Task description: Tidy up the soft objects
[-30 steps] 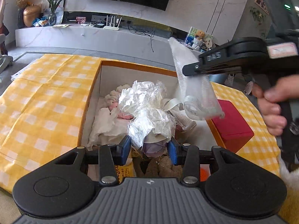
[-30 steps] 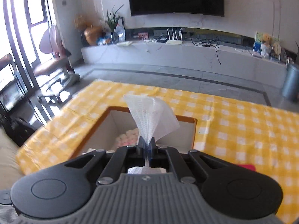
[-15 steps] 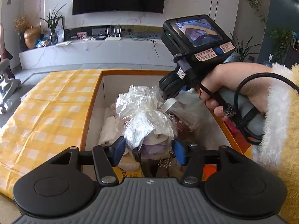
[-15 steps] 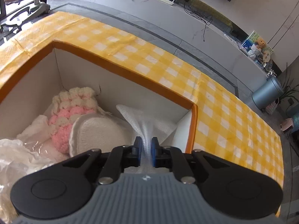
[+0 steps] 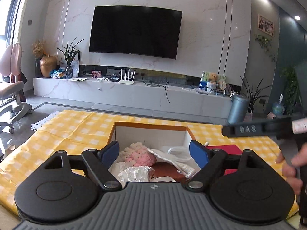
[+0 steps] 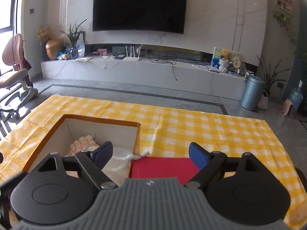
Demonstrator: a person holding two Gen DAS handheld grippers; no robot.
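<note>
An orange-rimmed box (image 5: 149, 124) with white walls stands on the yellow checked tablecloth (image 5: 73, 130). In it lie a pink and cream crocheted piece (image 5: 137, 154), a crumpled clear plastic wrap (image 5: 134, 173), a white mesh pouch (image 5: 180, 163) and a brown item (image 5: 165, 170). My left gripper (image 5: 154, 153) is open and empty, raised above the box's near side. My right gripper (image 6: 150, 154) is open and empty, above the box's right wall (image 6: 137, 140) and a red block (image 6: 165, 167). It also shows at the right edge of the left wrist view (image 5: 259, 129).
The red block (image 5: 228, 149) lies on the cloth right of the box. A white strap (image 6: 137, 155) hangs over the box's right wall. Beyond the table are a TV console (image 6: 134, 69), a grey bin (image 6: 252, 93) and a pink chair (image 6: 15, 72).
Both grippers have opened and lifted back out of the box. The plastic wrap and the mesh pouch were let go and now lie inside the box.
</note>
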